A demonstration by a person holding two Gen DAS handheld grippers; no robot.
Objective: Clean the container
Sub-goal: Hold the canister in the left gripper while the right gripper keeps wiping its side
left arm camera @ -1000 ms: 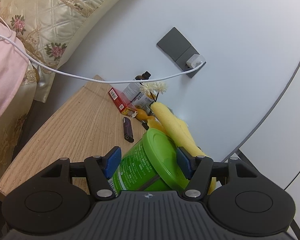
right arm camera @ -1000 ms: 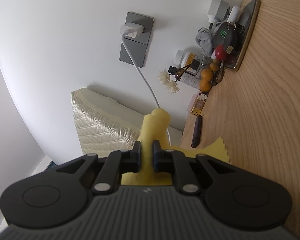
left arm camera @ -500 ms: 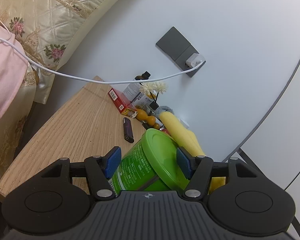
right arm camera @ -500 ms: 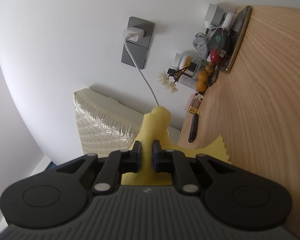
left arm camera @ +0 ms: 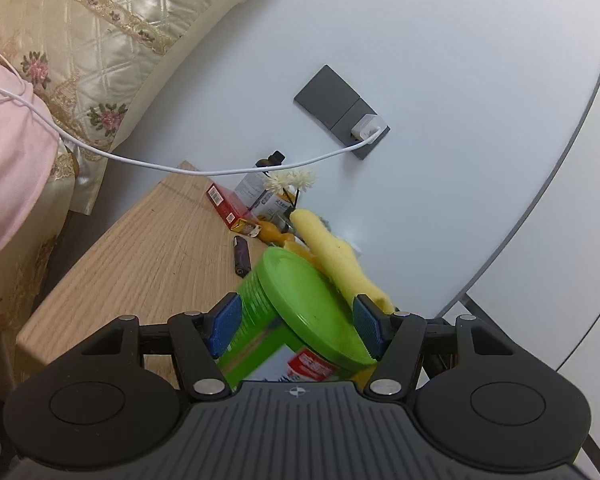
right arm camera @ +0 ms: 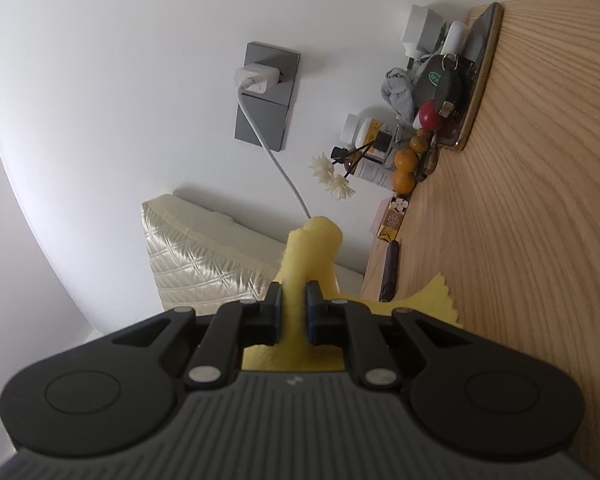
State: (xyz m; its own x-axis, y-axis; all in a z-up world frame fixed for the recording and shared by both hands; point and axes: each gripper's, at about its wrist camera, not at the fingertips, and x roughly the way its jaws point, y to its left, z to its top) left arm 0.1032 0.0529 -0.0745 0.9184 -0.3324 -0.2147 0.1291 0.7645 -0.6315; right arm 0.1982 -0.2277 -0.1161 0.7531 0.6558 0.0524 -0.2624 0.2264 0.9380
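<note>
The wooden tabletop stretches ahead of my left gripper, whose blue pads clamp the green container, tilted with its lid facing forward. The yellow cloth is pinched tight in my right gripper and lies against the container's lid edge, just beyond my left gripper's right-hand pad.

Item count, both wrist views.
One green container; one yellow cloth; two grippers, left gripper and right gripper. One wooden table; one wall socket plate with one white charger and one cable; one lighter; one red cigarette pack; one phone; two white flowers.
</note>
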